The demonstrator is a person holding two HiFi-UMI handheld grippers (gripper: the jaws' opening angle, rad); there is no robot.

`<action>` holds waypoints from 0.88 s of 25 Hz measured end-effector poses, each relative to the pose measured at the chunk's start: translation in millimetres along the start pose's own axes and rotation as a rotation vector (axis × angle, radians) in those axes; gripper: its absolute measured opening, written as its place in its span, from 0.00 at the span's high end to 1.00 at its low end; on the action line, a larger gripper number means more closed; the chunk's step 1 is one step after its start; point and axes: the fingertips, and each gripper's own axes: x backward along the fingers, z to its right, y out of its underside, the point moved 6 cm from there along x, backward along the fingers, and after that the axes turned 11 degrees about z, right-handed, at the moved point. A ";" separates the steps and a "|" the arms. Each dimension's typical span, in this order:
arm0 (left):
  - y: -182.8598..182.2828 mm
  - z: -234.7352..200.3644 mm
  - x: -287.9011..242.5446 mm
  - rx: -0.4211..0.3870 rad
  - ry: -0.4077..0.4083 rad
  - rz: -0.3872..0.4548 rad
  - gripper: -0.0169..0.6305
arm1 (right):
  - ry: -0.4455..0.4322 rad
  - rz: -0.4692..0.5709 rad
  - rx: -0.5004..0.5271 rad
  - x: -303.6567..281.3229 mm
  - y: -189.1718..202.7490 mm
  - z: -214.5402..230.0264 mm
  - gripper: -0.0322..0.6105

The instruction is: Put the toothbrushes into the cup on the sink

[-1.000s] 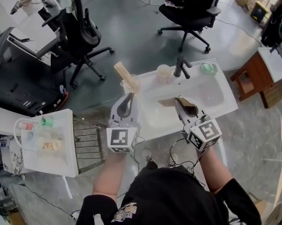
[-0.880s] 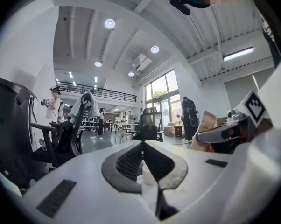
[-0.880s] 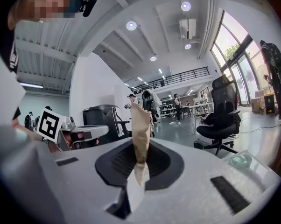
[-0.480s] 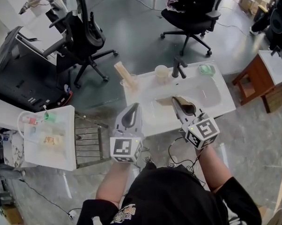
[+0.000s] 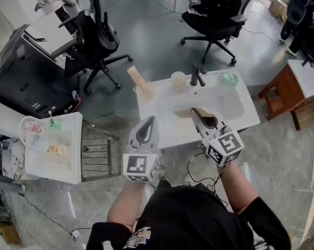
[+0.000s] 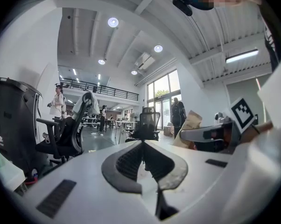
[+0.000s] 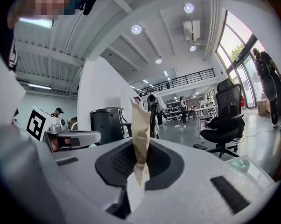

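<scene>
A white sink (image 5: 240,116) stands low in front of me. At its back left corner is a clear cup (image 5: 145,92) with a tan wrapped toothbrush (image 5: 136,79) leaning out of it. A beige cup (image 5: 178,81) sits beside the faucet (image 5: 197,76). My right gripper (image 5: 195,112) hangs over the basin, shut on a brown paper-wrapped toothbrush (image 5: 184,112). In the right gripper view that wrapper (image 7: 140,129) stands up from the closed jaws (image 7: 138,164). My left gripper (image 5: 149,121) is shut and empty, short of the clear cup, with its jaws (image 6: 143,146) pressed together.
A green soap dish (image 5: 229,77) lies at the sink's back right. Two black office chairs (image 5: 97,40) (image 5: 219,20) stand behind the sink. A white cart (image 5: 50,150) with small items and a metal rack (image 5: 98,158) are on the left, a wooden stool (image 5: 295,90) on the right.
My left gripper has drawn back from the clear cup toward me, shut and empty. The right gripper keeps the brown wrapper over the basin. The head view has shifted slightly.
</scene>
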 end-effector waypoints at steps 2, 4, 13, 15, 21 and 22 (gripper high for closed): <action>-0.3 1.7 0.7 0.001 0.001 0.001 0.95 | 0.000 -0.001 -0.001 1.1 0.4 0.4 0.90; -0.4 2.9 0.4 0.003 0.003 0.002 0.96 | 0.001 -0.002 -0.003 1.2 0.9 1.2 0.90; 0.0 -1.3 -4.9 0.014 0.031 0.001 0.96 | 0.011 -0.015 -0.001 -8.6 6.0 4.7 0.90; 2.5 -4.2 -7.2 0.019 0.040 -0.002 0.96 | 0.016 -0.019 0.002 -13.9 8.0 6.7 0.90; 9.6 -17.7 -11.8 0.037 0.075 -0.010 0.96 | 0.039 -0.032 0.011 -37.5 13.0 13.7 0.90; 11.0 -20.6 -13.0 0.040 0.080 -0.011 0.96 | 0.045 -0.033 0.011 -42.4 13.5 15.9 0.90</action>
